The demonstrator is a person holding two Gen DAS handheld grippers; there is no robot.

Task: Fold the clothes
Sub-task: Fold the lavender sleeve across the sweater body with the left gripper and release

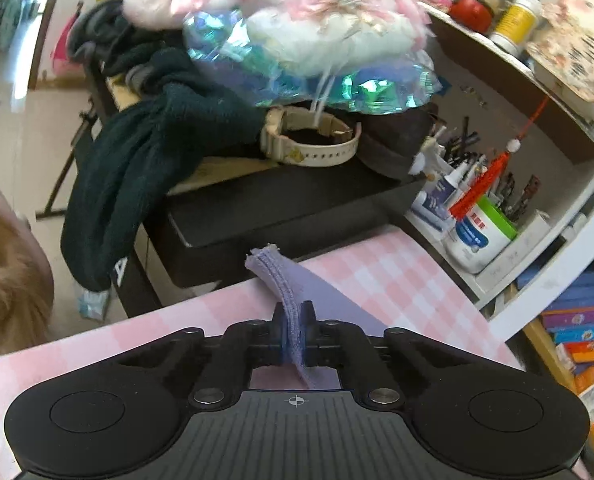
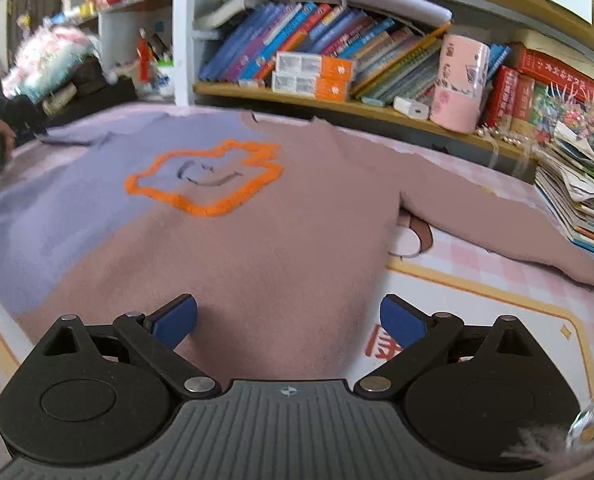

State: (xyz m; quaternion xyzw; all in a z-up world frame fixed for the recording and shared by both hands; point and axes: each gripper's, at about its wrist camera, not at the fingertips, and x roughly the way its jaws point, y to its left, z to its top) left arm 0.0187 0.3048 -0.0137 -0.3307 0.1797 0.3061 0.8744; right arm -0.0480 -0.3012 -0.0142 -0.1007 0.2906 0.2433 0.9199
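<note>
One surface [image 2: 477,300], covered by a pink checked cloth, was seen in both views. One sweater [image 2: 257,248], half lilac and half dusty pink with an orange outline and a smile on its chest, was spread flat over most of it, one sleeve stretched out toward the stack of papers [image 2: 577,200] at the right edge. One shelf [image 2: 337,106] behind the surface was filled with a row of leaning books [image 2: 297,36]; two orange-and-white boxes [image 2: 313,76] were stacked in front of them, and one pink cylinder [image 2: 461,84] stood beside a white charger [image 2: 411,109].

In the left wrist view, one black box [image 1: 281,208] stood beyond the surface's edge, with one dark garment [image 1: 137,176] draped over it and one white watch [image 1: 309,142] resting on top, under a pile of plush and iridescent wrap [image 1: 297,32].

Two grippers were counted. The left gripper [image 1: 295,330] was clenched, its jaws closed tight on a lilac ribbed edge of the sweater [image 1: 285,292], which was lifted off the cloth. The right gripper [image 2: 289,320] was held with its jaws spread wide and nothing between them, above the pink hem area; whether the pads [image 2: 175,320] touched the fabric could not be told.
</note>
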